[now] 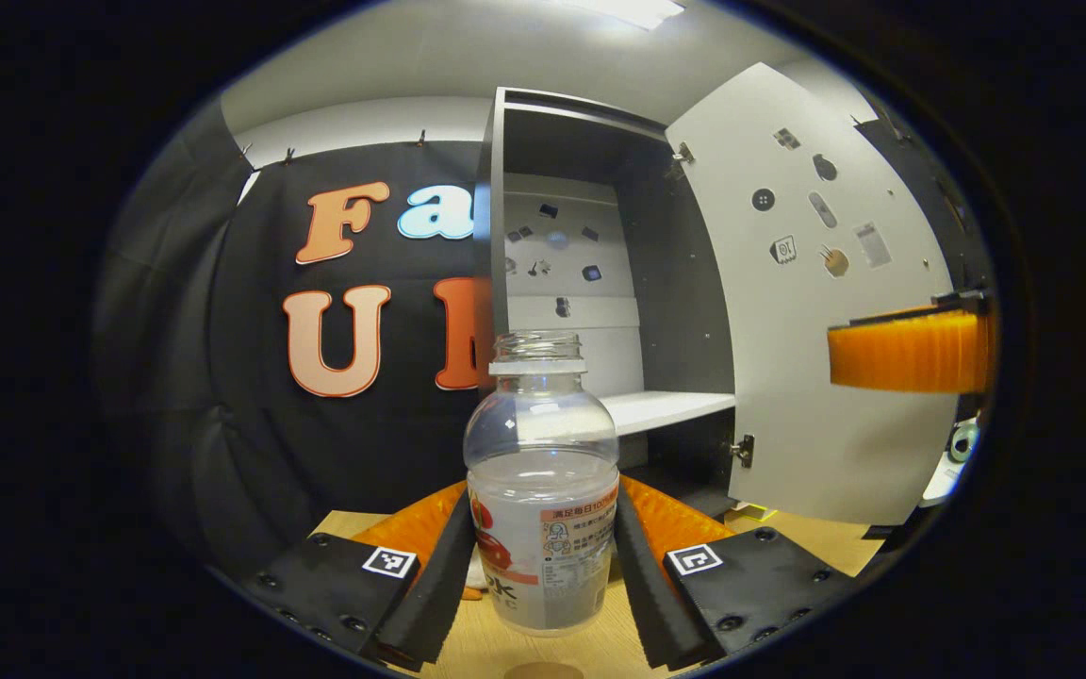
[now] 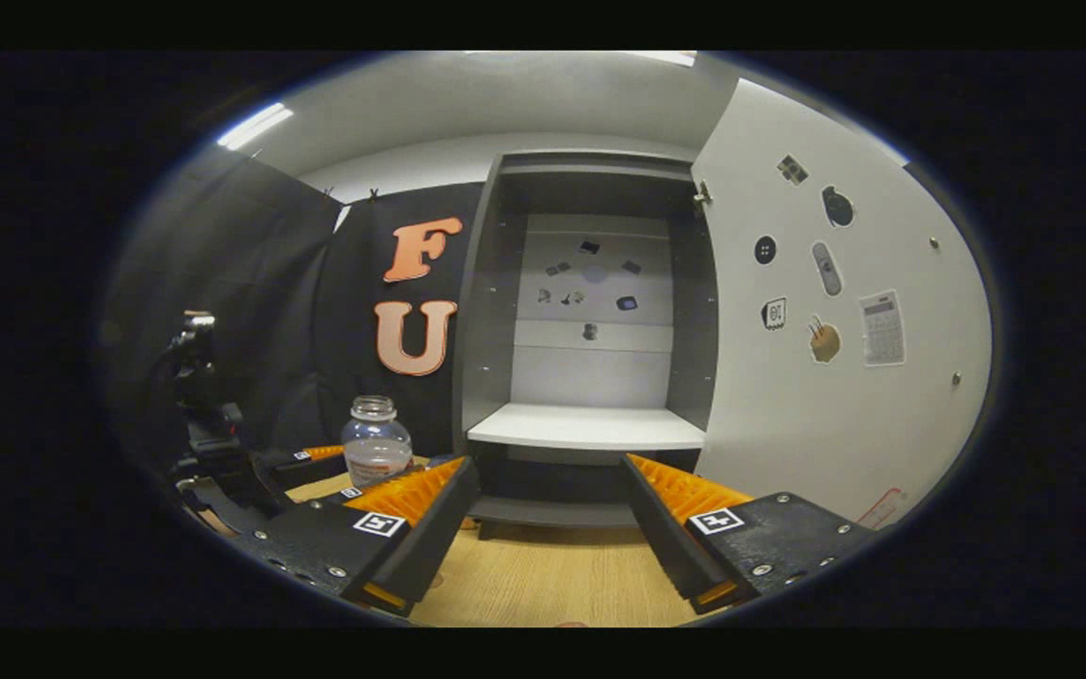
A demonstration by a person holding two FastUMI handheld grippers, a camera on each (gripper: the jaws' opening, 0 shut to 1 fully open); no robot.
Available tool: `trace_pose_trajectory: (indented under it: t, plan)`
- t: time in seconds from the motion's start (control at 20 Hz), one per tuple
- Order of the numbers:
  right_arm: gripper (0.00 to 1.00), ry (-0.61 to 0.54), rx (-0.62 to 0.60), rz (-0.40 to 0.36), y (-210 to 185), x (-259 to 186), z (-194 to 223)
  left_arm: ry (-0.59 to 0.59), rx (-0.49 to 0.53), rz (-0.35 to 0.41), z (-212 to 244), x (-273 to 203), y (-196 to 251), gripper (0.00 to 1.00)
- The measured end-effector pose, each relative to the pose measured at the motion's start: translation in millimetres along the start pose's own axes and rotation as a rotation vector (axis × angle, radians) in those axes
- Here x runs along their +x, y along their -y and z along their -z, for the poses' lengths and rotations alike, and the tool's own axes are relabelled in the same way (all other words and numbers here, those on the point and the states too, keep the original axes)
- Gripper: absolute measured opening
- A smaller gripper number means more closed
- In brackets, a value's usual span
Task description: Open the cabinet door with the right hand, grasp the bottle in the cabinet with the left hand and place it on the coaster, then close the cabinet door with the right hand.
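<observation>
A clear, capless plastic bottle (image 1: 541,490) with a label stands upright between the fingers of my left gripper (image 1: 543,497), which press on both its sides just over the wooden table (image 1: 477,651). The rim of a round tan coaster (image 1: 543,671) peeks out right below the bottle. Behind it, the grey cabinet (image 1: 600,283) is open, its door (image 1: 807,311) swung out to the right. One finger of my right gripper (image 1: 911,351) shows by the door. In the right gripper view, my right gripper (image 2: 551,467) is open and holds nothing, facing the cabinet (image 2: 590,311); the bottle (image 2: 376,451) stands at the left.
The white shelf (image 2: 590,426) inside the cabinet is bare. The open door (image 2: 835,330) with stickers stands close on the right of my right gripper. The black booth wall (image 2: 317,311) closes off the left side. A dark stand (image 2: 208,424) is at the far left.
</observation>
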State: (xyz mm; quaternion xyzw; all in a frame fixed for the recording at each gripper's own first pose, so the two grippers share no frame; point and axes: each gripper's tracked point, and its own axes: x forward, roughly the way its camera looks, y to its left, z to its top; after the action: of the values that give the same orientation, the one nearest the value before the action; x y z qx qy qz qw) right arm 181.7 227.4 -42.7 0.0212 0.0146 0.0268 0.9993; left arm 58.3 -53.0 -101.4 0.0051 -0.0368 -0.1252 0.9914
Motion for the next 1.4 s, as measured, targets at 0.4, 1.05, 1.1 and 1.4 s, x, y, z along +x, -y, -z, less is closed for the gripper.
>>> trace_pose_trajectory:
  t: [0.4, 1.05, 1.1, 1.4]
  plan:
    - [0.97, -0.045, -0.01, 0.018, -9, -4, 28, -0.07, -0.073, -0.014, 101, -34, -7, 0.82]
    - [0.94, -0.105, -0.027, 0.005, -23, 16, 62, -0.116, -0.05, -0.07, 178, -29, -20, 0.82]
    - [0.92, -0.115, -0.025, 0.002, -24, 17, 64, -0.125, -0.062, -0.072, 183, -27, -20, 0.82]
    - [0.95, -0.152, -0.042, -0.02, -29, 23, 75, -0.174, -0.096, -0.091, 216, -32, -18, 0.82]
